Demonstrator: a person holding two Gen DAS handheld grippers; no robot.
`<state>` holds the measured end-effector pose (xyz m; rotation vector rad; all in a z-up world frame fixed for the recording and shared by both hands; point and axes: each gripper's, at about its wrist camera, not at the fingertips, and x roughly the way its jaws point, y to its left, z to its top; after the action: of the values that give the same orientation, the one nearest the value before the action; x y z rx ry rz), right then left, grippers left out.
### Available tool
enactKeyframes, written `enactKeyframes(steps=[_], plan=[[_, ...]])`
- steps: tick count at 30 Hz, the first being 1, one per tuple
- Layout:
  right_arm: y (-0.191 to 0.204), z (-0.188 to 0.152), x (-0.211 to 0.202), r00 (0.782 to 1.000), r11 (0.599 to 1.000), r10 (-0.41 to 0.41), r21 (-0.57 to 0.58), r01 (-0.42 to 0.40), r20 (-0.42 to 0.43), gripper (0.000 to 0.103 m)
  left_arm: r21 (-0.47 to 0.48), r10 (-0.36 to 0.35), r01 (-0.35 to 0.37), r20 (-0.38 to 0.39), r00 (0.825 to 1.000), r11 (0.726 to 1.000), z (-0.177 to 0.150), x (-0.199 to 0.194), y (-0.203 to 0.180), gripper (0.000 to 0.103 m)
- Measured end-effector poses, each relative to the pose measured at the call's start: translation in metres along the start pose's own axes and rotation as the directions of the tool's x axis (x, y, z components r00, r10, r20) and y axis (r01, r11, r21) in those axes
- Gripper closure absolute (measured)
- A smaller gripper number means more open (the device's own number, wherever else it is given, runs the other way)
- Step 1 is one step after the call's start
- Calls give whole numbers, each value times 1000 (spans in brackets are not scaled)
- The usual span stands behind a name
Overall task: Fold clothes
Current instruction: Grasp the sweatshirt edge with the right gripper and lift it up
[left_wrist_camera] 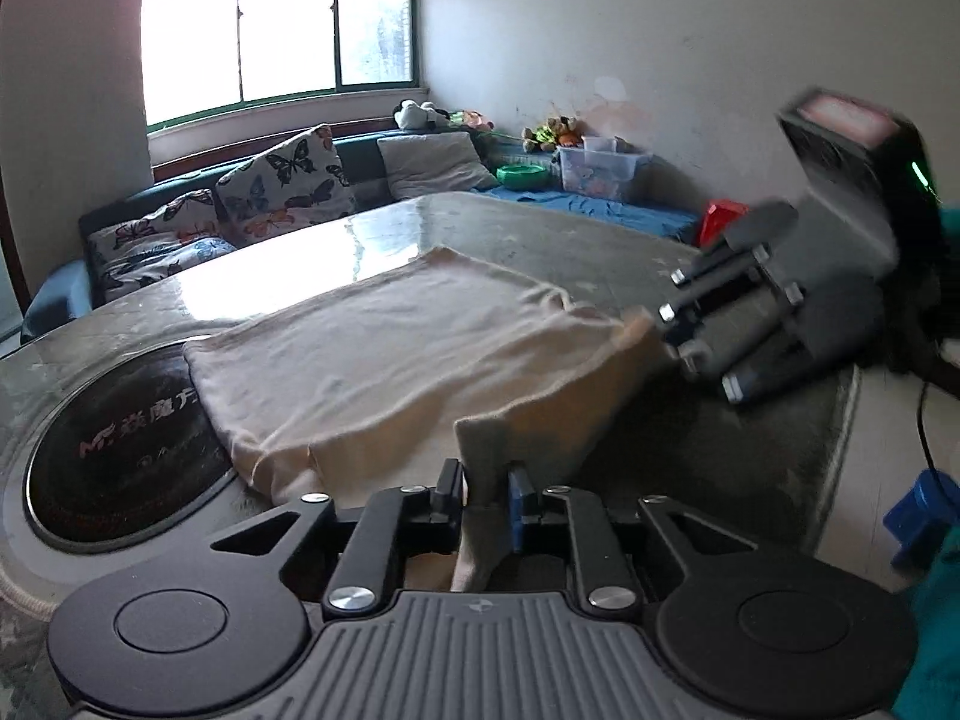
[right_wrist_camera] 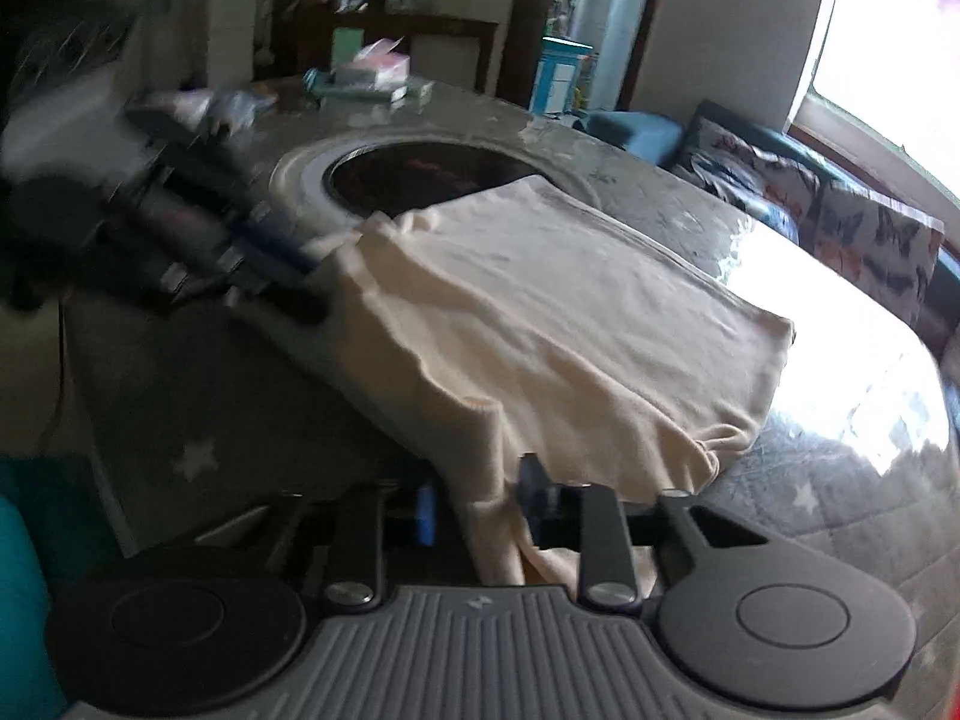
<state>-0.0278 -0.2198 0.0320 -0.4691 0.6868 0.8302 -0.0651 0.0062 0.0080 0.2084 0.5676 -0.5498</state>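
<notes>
We've got both the left gripper (left_wrist_camera: 486, 489) and right gripper (right_wrist_camera: 480, 495) fingers clamped on the cream shirt's (left_wrist_camera: 384, 354) near corners, so we'd lift evenly and keep that edge taut toward the counter's (left_wrist_camera: 540, 222) far edge.

My left gripper (left_wrist_camera: 487, 483) is pinched tight on the cloth (left_wrist_camera: 384, 354) at the table's near edge; my right gripper (right_wrist_camera: 480, 498) grips it too, both tilted downward.

Soft matt cream cloth garment (left_wrist_camera: 384, 354) lies on the glossy glass-topped bench (left_wrist_camera: 384, 228); tongs (left_wrist_camera: 486, 486) matt black plastic.
</notes>
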Motion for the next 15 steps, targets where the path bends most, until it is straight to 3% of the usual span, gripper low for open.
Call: enactKeyframes(steps=[3,7,9,10,11,15], plan=[[-6,4,-4,1000,999,11,47,-12,19,86,66,28,-27,-14,1000,997,-11,-4,-7,75],[-7,5,-8,999,998,6,67,-9,36,89,145,69,-66,-17,997,987,-21,-2,-14,75],[-6,5,-9,999,997,2,76,-5,41,90,164,79,-76,-13,997,984,-23,0,-15,81],[-5,5,-10,999,997,-1,79,-2,45,91,163,76,-73,-13,997,984,-23,1,-14,94],[-4,5,-11,999,997,-6,80,2,51,91,152,61,-59,-12,998,987,-22,0,-12,97],[1,6,-20,996,997,-20,79,14,82,92,135,34,-36,19,999,990,-20,-13,-10,99]])
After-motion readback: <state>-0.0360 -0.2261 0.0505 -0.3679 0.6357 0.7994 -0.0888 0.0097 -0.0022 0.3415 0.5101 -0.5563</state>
